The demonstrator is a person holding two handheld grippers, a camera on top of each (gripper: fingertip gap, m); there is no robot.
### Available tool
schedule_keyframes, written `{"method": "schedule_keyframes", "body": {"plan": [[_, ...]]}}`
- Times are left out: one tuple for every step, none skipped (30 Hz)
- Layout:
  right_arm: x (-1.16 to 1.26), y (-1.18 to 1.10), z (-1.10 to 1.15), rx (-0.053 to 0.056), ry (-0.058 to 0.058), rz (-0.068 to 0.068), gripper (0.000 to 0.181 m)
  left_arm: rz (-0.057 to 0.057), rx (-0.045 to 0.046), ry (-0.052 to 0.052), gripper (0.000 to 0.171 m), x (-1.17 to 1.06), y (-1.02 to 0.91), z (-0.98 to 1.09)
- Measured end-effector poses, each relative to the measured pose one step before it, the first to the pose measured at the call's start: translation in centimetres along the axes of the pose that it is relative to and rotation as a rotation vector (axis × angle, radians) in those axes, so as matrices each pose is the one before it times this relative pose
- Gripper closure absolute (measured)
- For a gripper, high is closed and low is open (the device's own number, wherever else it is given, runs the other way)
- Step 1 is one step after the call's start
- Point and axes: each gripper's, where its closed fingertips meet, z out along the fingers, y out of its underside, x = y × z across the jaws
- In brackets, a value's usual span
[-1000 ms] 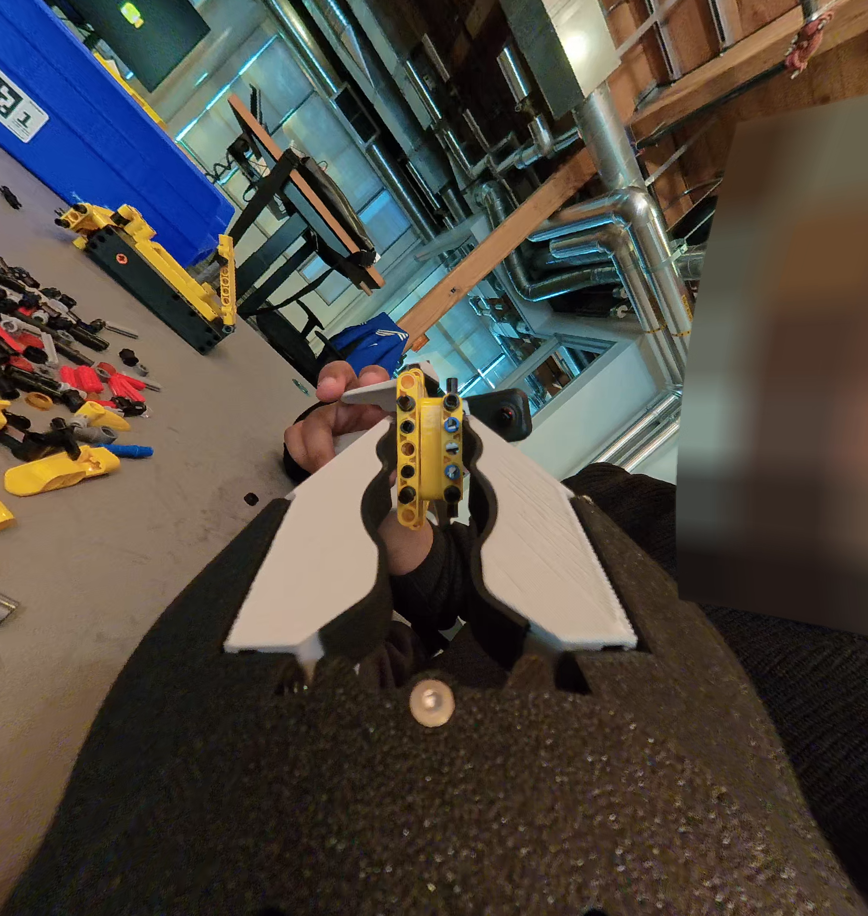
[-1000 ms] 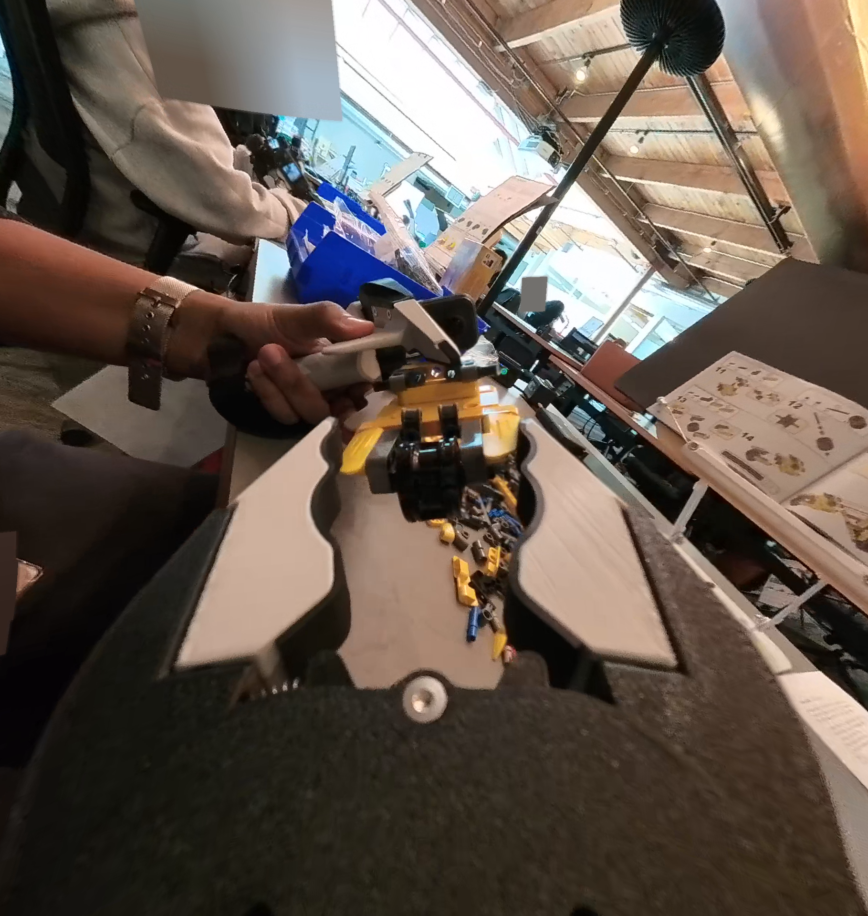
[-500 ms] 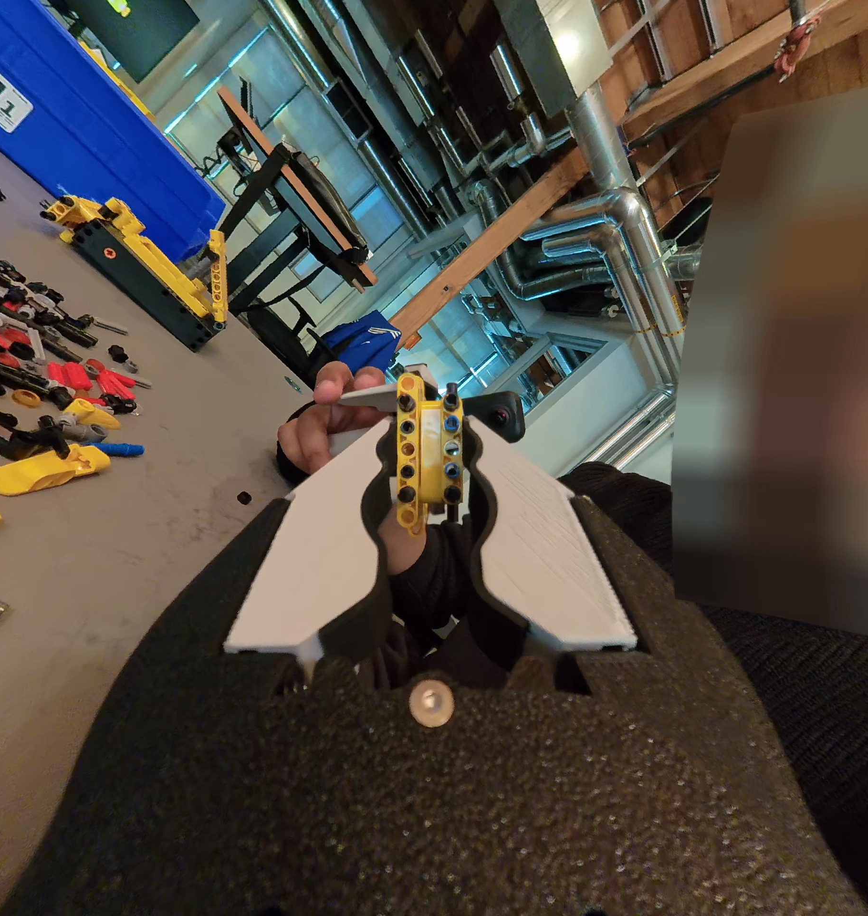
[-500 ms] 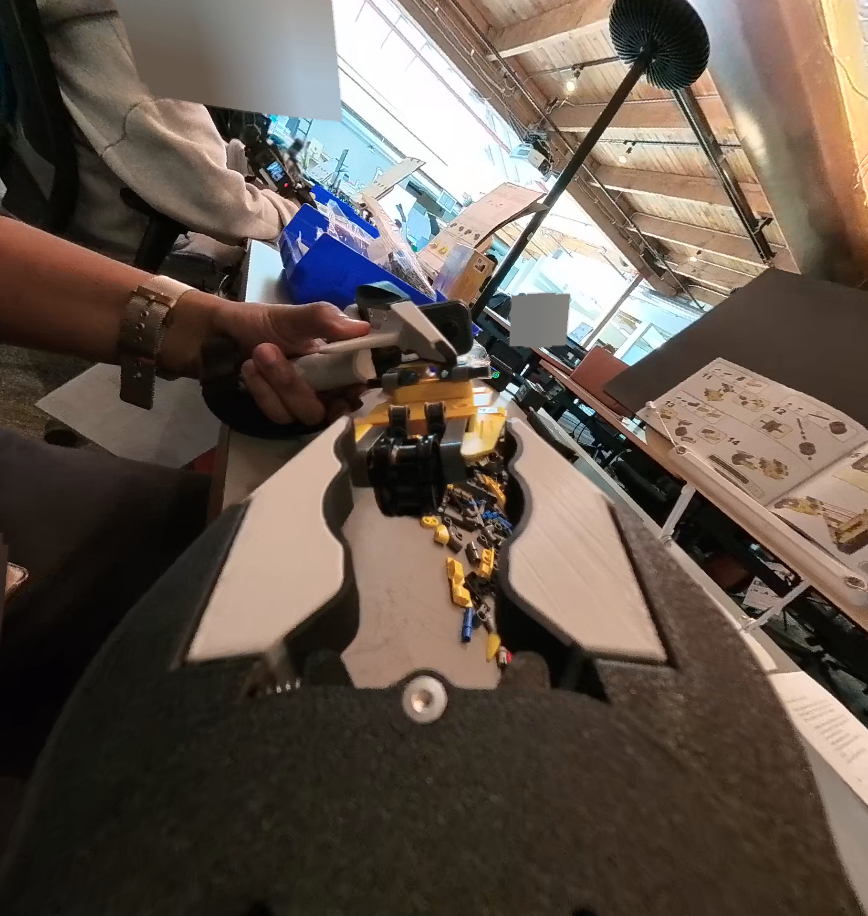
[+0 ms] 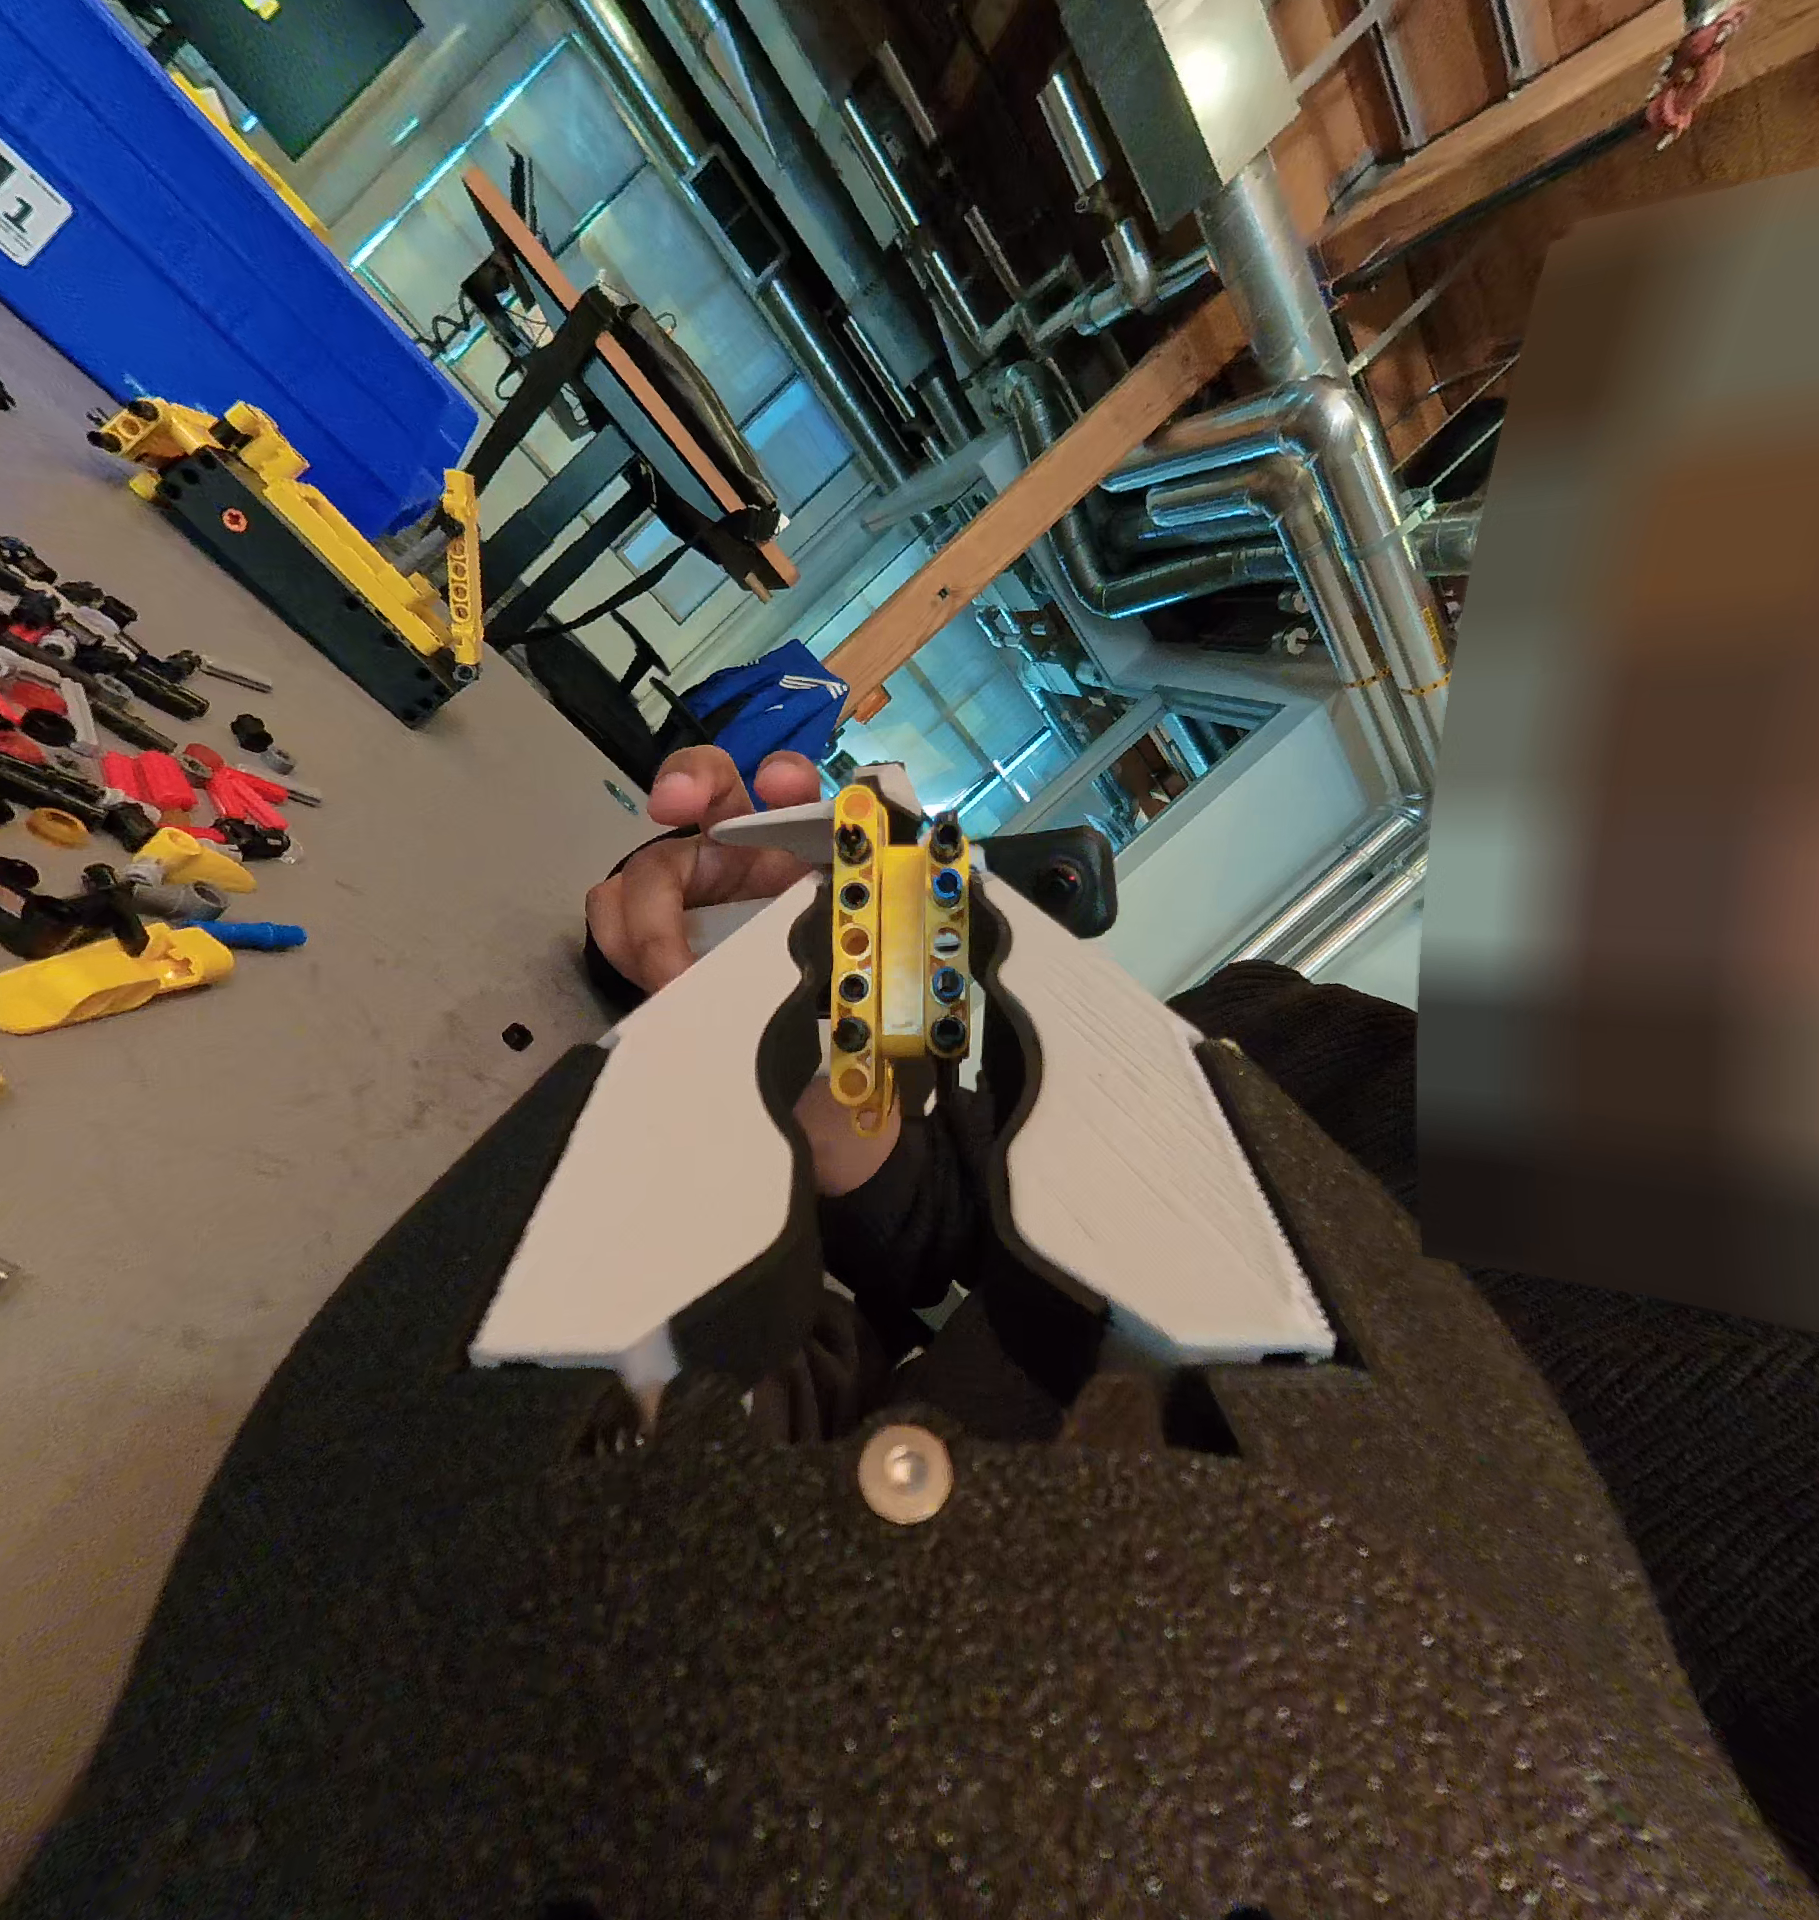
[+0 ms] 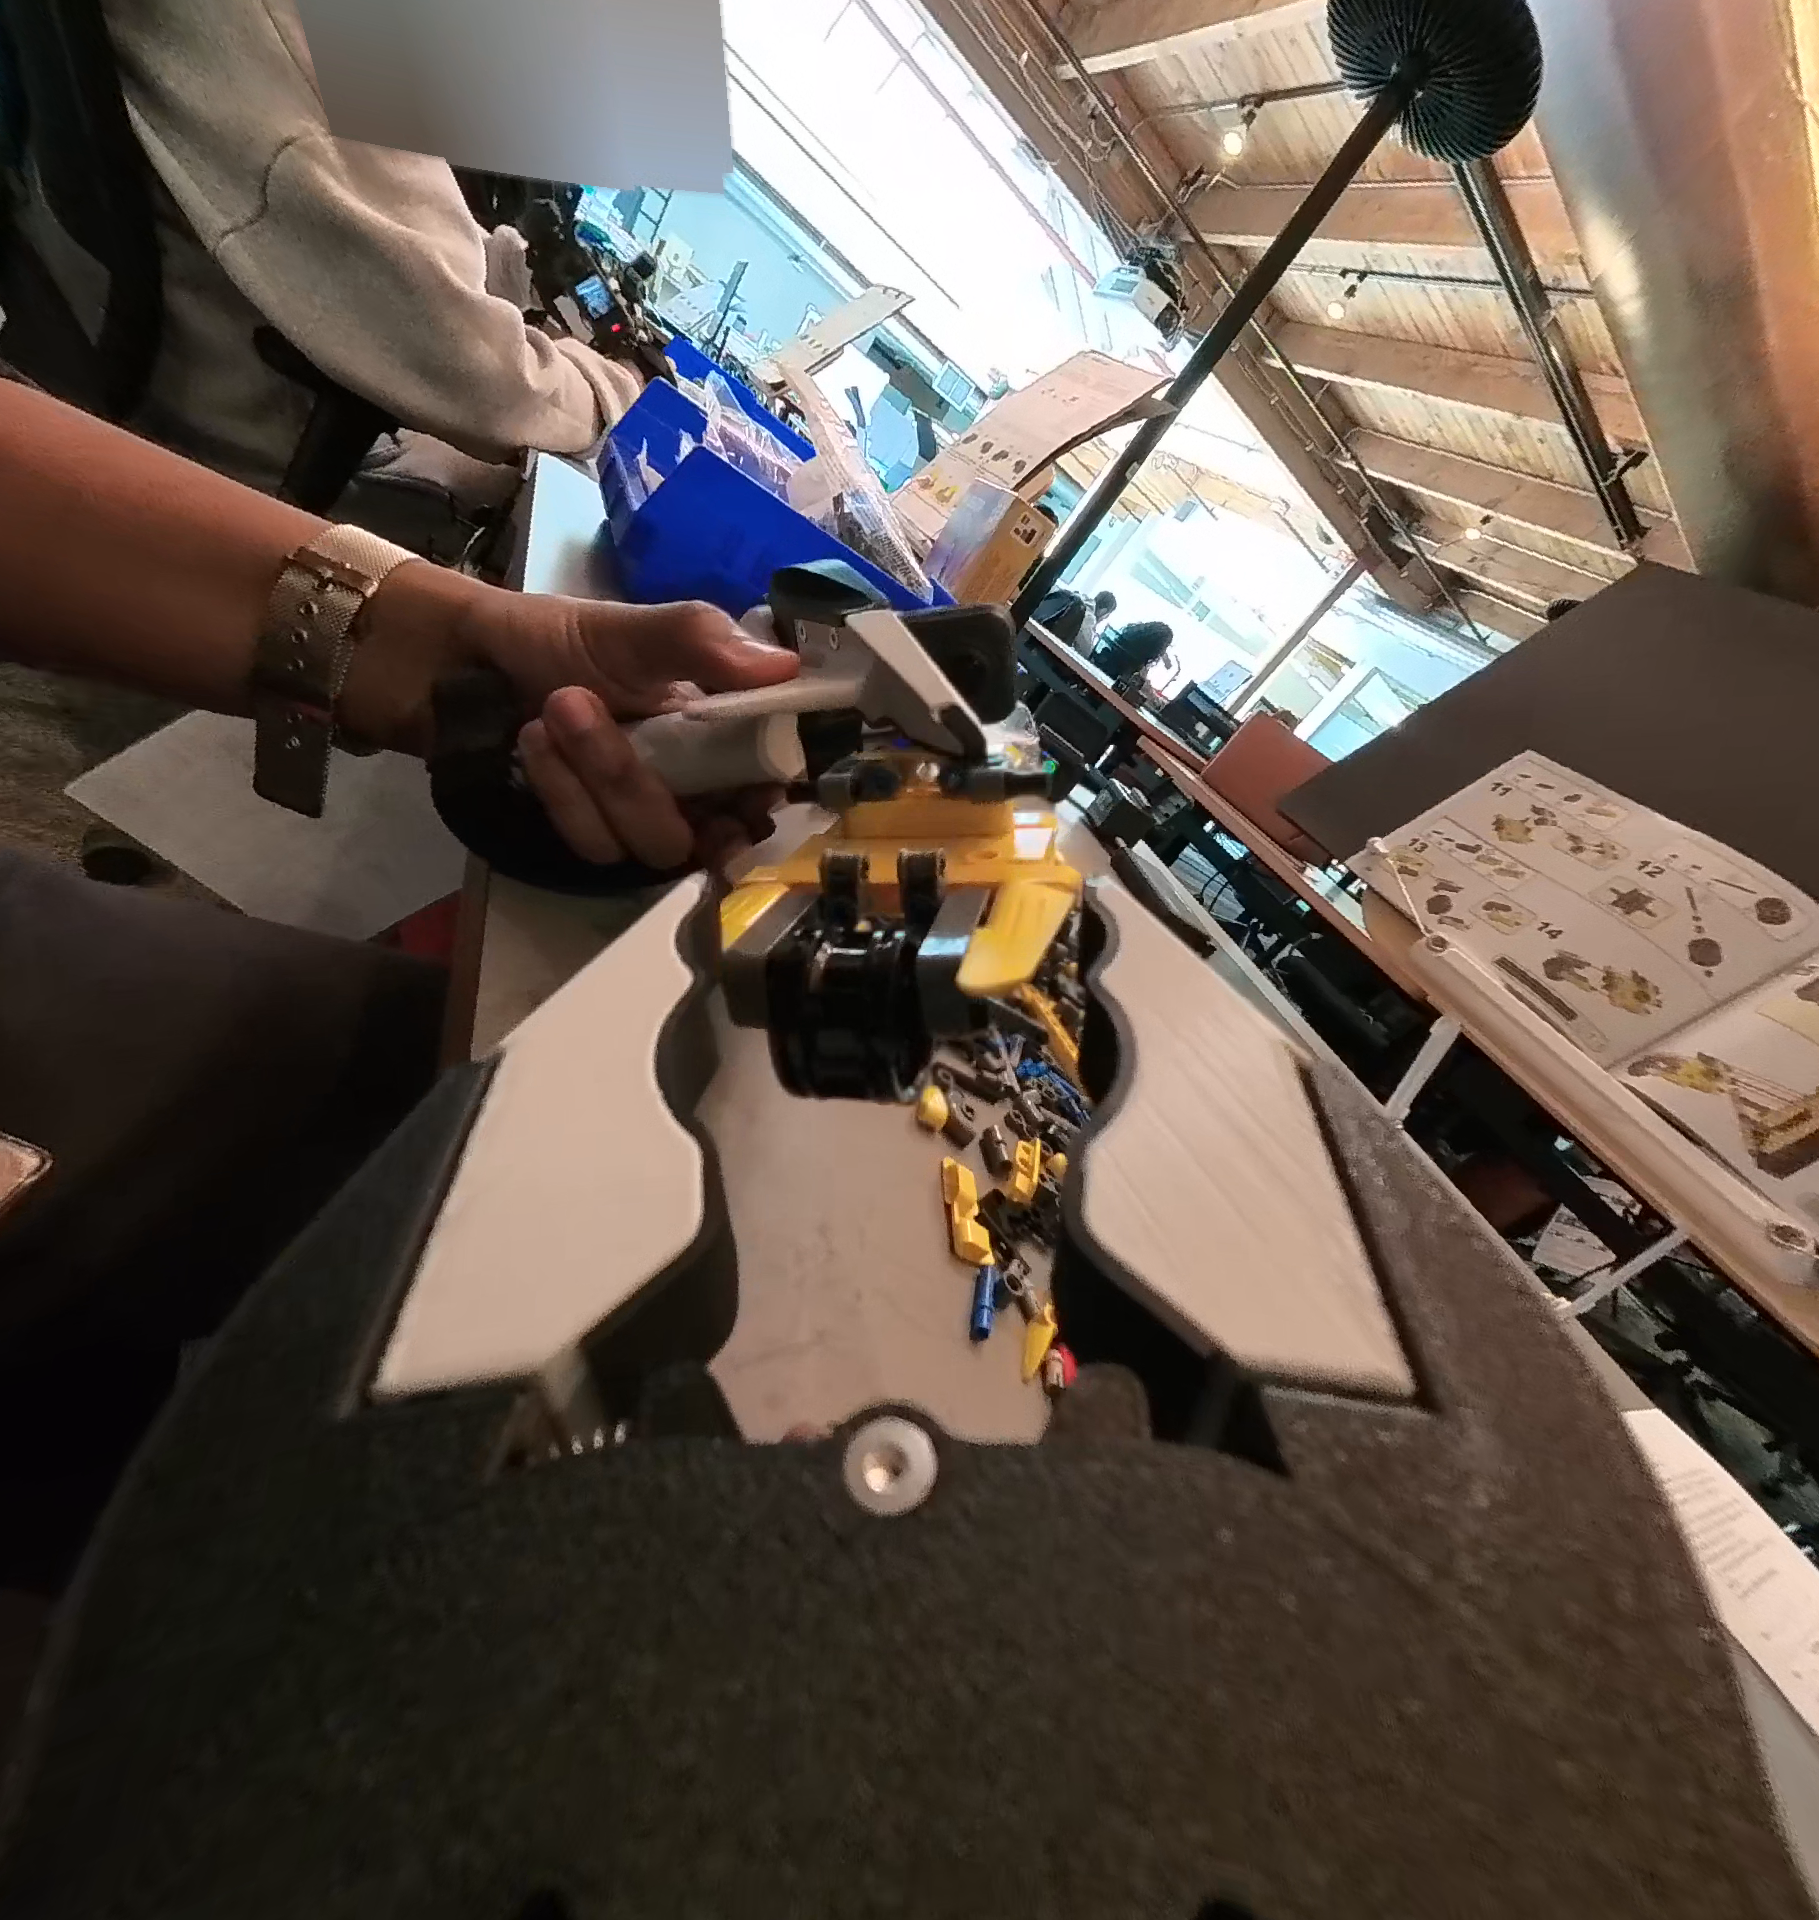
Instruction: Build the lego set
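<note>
My left gripper (image 5: 900, 925) is shut on a small yellow toy-brick assembly (image 5: 889, 966) with black and blue pins, held up above the grey table (image 5: 313, 1143). The same assembly shows in the right wrist view (image 6: 853, 987) as a yellow body with a black and grey block. My right gripper (image 6: 894, 914) closes on its two sides. The two grippers face each other. The right gripper's white finger (image 5: 770, 831) and the hand holding it show behind the assembly. The left gripper's white finger (image 6: 905, 675) rests on top of the assembly, held by a hand with a watch strap.
Loose red, black and yellow parts (image 5: 105, 748) lie at the table's left. A long yellow and black build (image 5: 302, 551) lies before a blue bin (image 5: 157, 260). Small parts (image 6: 998, 1153) lie under the right gripper. An open instruction booklet (image 6: 1632, 956) stands at the right. Another person's sleeve (image 6: 313, 260) is behind.
Both grippers keep hold of the assembly. In the right wrist view its black block has swung a little to the left between the fingers. The left view has tilted slightly.
</note>
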Motion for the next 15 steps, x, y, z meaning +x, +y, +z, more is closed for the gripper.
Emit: {"method": "schedule_keyframes", "body": {"plan": [[-0.032,0.070,0.054,-0.0055,-0.0005,-0.0017,0.114,0.0055,-0.00908,-0.0047,0.147,-0.018,0.151,0.103],[-0.028,0.058,0.038,-0.0041,0.0004,-0.0034,0.114,0.0043,-0.00694,-0.0032,0.147,-0.012,0.116,0.070],[-0.020,0.030,0.031,-0.0028,0.0016,-0.0038,0.114,0.0023,-0.00142,-0.0021,0.147,-0.010,0.028,0.019],[-0.010,0.019,0.008,-0.0012,0.0014,-0.0028,0.114,-0.0006,0.00392,-0.0002,0.148,-0.007,-0.058,-0.027],[0.001,-0.012,-0.003,0.0006,0.0012,-0.0008,0.114,-0.0027,0.00692,0.0020,0.148,0.013,-0.114,-0.073],[0.042,-0.022,-0.029,0.0020,0.0018,0.0018,0.114,-0.0030,0.00641,0.0029,0.148,0.018,-0.100,-0.070],[0.066,-0.033,-0.027,0.0026,0.0023,0.0036,0.114,-0.0031,0.00285,0.0024,0.148,0.018,-0.046,-0.031],[0.073,-0.017,-0.033,0.0025,0.0026,0.0037,0.114,-0.0009,-0.00080,0.0010,0.147,0.008,0.006,0.013],[0.074,-0.016,-0.023,0.0018,0.0033,0.0030,0.114,0.0013,-0.00333,0.0003,0.147,0.020,0.051,0.025],[0.060,-0.010,-0.018,0.0009,0.0034,0.0014,0.115,0.0003,-0.00391,0.0002,0.147,0.006,0.060,0.036],[0.006,-0.008,0.007,0.0009,0.0016,-0.0018,0.115,-0.0013,-0.00323,0.0005,0.147,0.003,0.053,0.025],[-0.020,-0.033,0.007,0.0023,0.0023,-0.0052,0.115,-0.0015,0.00013,0.0009,0.147,-0.004,-0.005,-0.006],[-0.018,-0.037,0.006,0.0027,0.0029,-0.0061,0.115,-0.0025,0.00379,0.0002,0.148,-0.014,-0.060,-0.035],[-0.018,-0.032,-0.009,0.0018,0.0028,-0.0049,0.115,-0.0027,0.00601,0.0012,0.147,-0.005,-0.098,-0.051],[-0.003,-0.036,-0.009,0.0029,0.0022,-0.0032,0.115,-0.0031,0.00617,0.0021,0.147,0.014,-0.102,-0.060]]}}
